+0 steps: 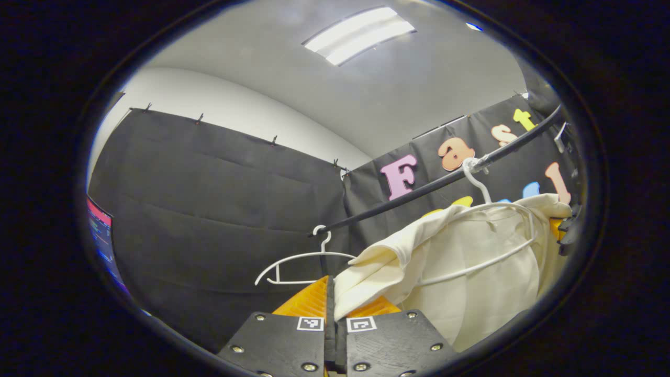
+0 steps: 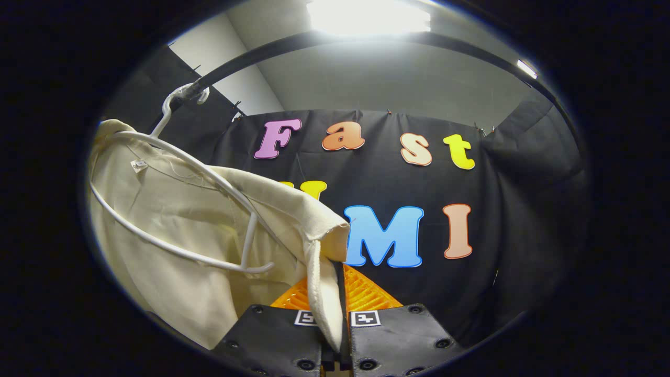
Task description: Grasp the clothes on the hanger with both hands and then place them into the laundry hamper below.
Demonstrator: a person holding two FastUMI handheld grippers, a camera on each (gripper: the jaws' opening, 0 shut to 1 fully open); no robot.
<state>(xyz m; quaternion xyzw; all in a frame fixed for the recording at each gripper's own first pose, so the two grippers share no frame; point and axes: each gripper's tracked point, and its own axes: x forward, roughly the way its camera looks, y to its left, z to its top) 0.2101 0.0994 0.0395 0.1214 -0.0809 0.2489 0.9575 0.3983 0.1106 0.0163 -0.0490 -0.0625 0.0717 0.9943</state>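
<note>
In the left gripper view, the left gripper (image 1: 334,309) had its fingers pinched on a sleeve edge of the shirt (image 1: 471,262), which was draped on a hanger (image 1: 487,230) on the rail (image 1: 419,191), right of a bare hanger (image 1: 298,262). In the right gripper view, the right gripper (image 2: 335,314) was clamped on the other sleeve hem. My guess: pulling straight down could've snagged the shoulders and yanked the hanger off. Hamper wasn't visible.
</note>
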